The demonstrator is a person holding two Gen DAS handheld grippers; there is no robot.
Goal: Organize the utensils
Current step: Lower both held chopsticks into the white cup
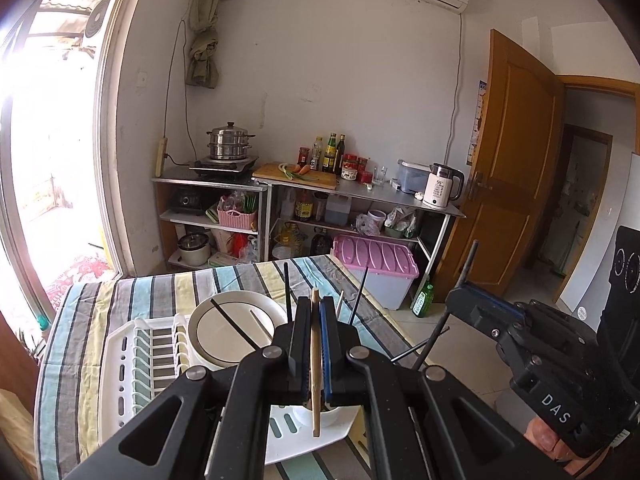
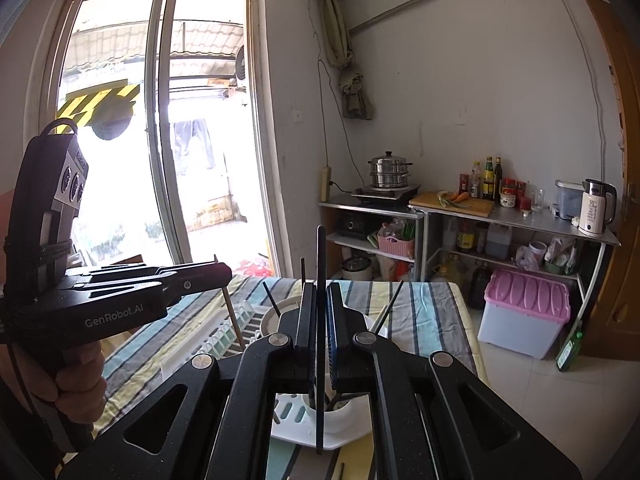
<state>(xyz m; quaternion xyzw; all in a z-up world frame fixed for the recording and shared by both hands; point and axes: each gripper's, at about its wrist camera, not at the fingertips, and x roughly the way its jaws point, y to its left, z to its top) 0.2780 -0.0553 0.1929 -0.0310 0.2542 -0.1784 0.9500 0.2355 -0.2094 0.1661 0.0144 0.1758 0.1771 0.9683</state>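
We see a table (image 1: 100, 300) with striped cloth, shelves behind. Our left tongs (image 1: 315, 312) clamp a wooden chopstick (image 1: 316, 360), right tongs (image 2: 320, 304) a black chopstick (image 2: 321, 320), above the white rack (image 1: 128, 360); its cup is half hidden.

Both grippers are matte black plastic, each a pair of angular linkage arms with triangular cut-outs and round silver pivot screws. On the left gripper (image 1: 315, 322) one inner pad is black and the other blue; the right gripper (image 2: 320, 312) matches it. From the side, the left one reads "GenRobot.AI" in white and carries an upright module with round lenses, and the right one's body reads "DAS".
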